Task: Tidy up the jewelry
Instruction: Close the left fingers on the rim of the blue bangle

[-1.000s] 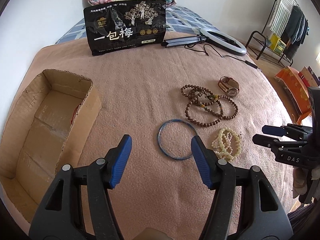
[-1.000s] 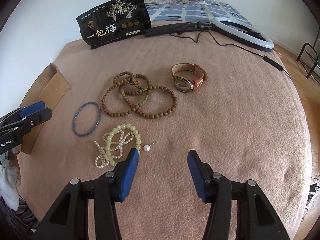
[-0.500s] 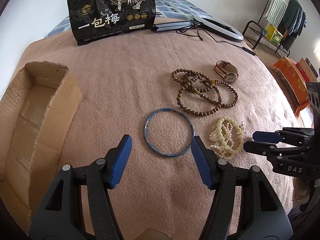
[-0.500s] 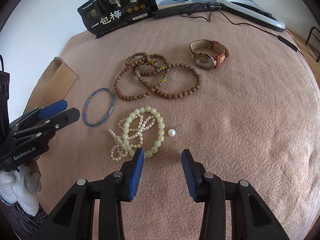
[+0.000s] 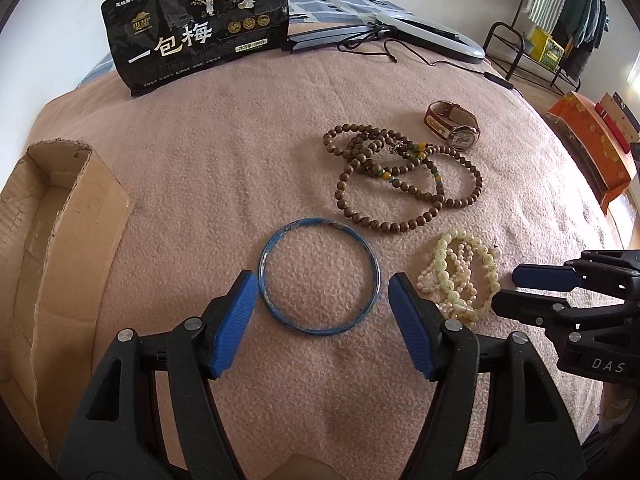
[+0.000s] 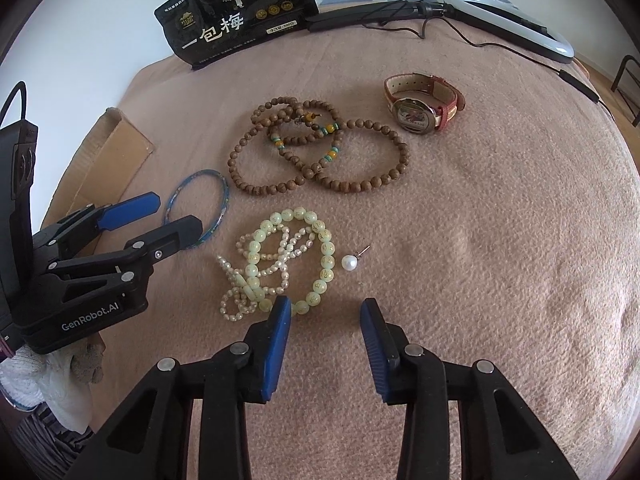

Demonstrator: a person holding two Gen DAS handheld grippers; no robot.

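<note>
While the blue bangle [image 5: 319, 276] lay flat on the pink blanket [image 5: 224, 168], we held the left gripper [image 5: 319, 308] low over it with its fingers [image 5: 236, 320] spread wide, one on each side of the ring, neither touching it as far as we could tell. Just to the right of the bangle sat the pale green bead bracelet [image 6: 298, 258] tangled with a string of small pearls [image 6: 256, 276]. We kept the right gripper [image 6: 325, 336] close to that heap, its fingers [image 6: 276, 344] parted to a middling gap and holding nothing; the left one lay just by the lowest green beads. A single pearl earring [image 6: 349, 261] lay just beyond that gap, beside the green bracelet. Farther off, the brown wooden bead strands [image 6: 316, 148] lay looped over one another, with the wristwatch [image 6: 420, 106] beside them. At the left edge of the bed stood an open cardboard box [image 5: 48, 248], and at the far end a black snack bag [image 5: 200, 28] and a ring light [image 5: 432, 36].
</note>
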